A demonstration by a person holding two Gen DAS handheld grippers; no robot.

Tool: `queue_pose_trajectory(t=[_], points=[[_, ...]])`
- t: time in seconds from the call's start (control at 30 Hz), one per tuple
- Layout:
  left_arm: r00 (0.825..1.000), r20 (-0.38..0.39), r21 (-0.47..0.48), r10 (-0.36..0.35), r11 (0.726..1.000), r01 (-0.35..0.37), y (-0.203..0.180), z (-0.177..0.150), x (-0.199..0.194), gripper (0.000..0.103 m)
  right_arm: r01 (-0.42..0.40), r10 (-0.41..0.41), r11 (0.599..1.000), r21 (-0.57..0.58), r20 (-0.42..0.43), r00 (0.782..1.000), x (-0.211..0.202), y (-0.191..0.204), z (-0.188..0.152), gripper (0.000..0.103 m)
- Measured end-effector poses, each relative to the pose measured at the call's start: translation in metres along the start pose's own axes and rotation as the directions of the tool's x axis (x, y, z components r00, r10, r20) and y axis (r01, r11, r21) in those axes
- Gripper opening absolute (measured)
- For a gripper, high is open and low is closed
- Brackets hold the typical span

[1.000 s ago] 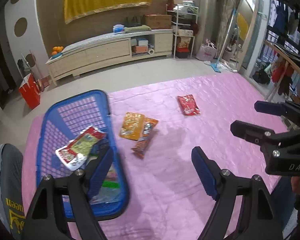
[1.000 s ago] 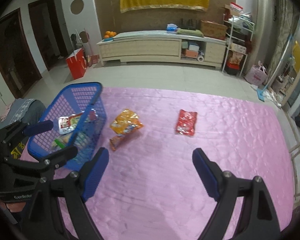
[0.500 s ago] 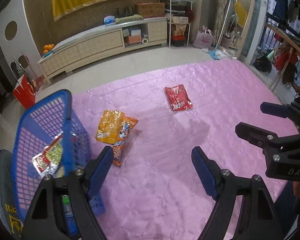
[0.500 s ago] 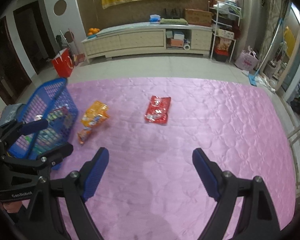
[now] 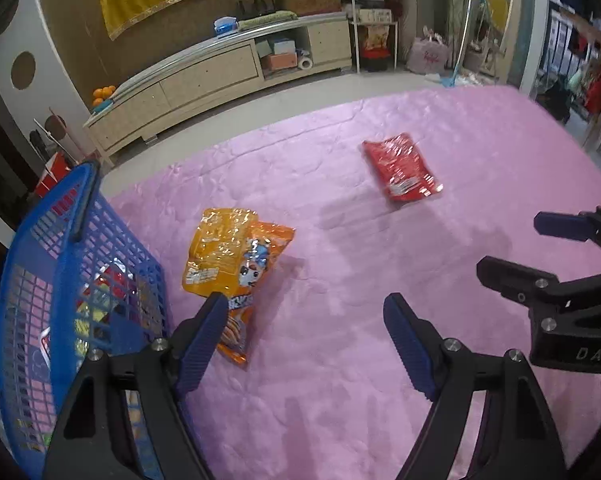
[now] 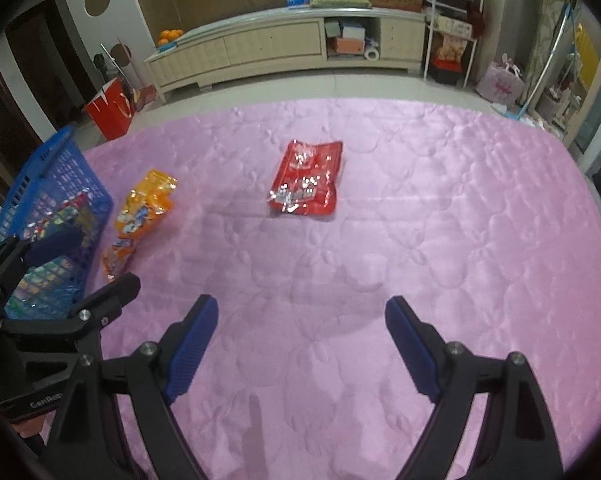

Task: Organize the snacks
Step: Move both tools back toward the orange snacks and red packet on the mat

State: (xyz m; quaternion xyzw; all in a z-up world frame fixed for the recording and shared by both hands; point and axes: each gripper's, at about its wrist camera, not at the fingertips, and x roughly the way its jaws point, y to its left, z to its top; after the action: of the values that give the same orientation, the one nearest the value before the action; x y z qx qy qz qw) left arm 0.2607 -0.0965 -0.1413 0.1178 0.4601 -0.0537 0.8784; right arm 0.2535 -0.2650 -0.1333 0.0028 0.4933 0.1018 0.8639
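Both cameras are sitting closer to the loose snacks than a second ago, and the blue basket (image 5: 80, 280) is sliding off toward the left edge of each view, where before it was lying well inside the frame; the red packet and the orange pair are showing larger than they were.

Spreading across almost the whole lower field is the pink quilted bed cover (image 6: 420, 240), carrying everything; beyond its far edge a long pale cabinet (image 6: 284, 48) is running along the wall. At the left edge of the cover the basket is standing, its mesh wall facing the cameras, with several packets lying inside it. Just beside the basket, an orange snack bag (image 5: 220, 248) is lying partly over a second orange packet (image 5: 256, 276) printed with a cartoon face; the two are touching and overlapping. Well apart from them, out toward the middle of the cover, a red snack packet (image 6: 306, 178) is lying flat by itself.

Left claw (image 5: 304, 340) is hanging above the cover with its blue-padded fingers (image 5: 200, 344) spread wide and gripping nothing; one finger is showing in front of the lower end of the cartoon packet, though whether they are touching cannot be told. Right claw (image 6: 300, 344) is likewise gaping wide over bare cover, holding and touching nothing, with the red packet lying ahead of it.
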Motion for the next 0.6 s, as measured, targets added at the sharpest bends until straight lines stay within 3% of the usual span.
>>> queue_pose_trajectory(t=[0.2,0.43,0.53,0.6], points=[[0.993,-0.004,0.019,0.115,0.993,-0.115,0.008,0.008,0.024,0.063,-0.012,0.012,0.999,0.035,-0.009,1.000,0.019,-0.005,0.002,0.088],[0.989,-0.054,0.013,0.136,0.991,-0.135,0.019,0.016,0.053,0.057,-0.021,0.022,0.999,0.043,-0.009,1.000,0.029,-0.003,0.005,0.088],[0.989,-0.076,-0.005,0.126,0.992,-0.127,0.025,0.016,0.061,0.046,-0.030,0.030,0.998,0.049,-0.009,1.000,0.033,-0.005,0.005,0.089],[0.991,-0.085,-0.028,0.101,0.994,-0.104,0.029,0.015,0.064,0.028,-0.034,0.035,0.998,0.052,-0.008,0.999,0.034,-0.007,0.004,0.089]])
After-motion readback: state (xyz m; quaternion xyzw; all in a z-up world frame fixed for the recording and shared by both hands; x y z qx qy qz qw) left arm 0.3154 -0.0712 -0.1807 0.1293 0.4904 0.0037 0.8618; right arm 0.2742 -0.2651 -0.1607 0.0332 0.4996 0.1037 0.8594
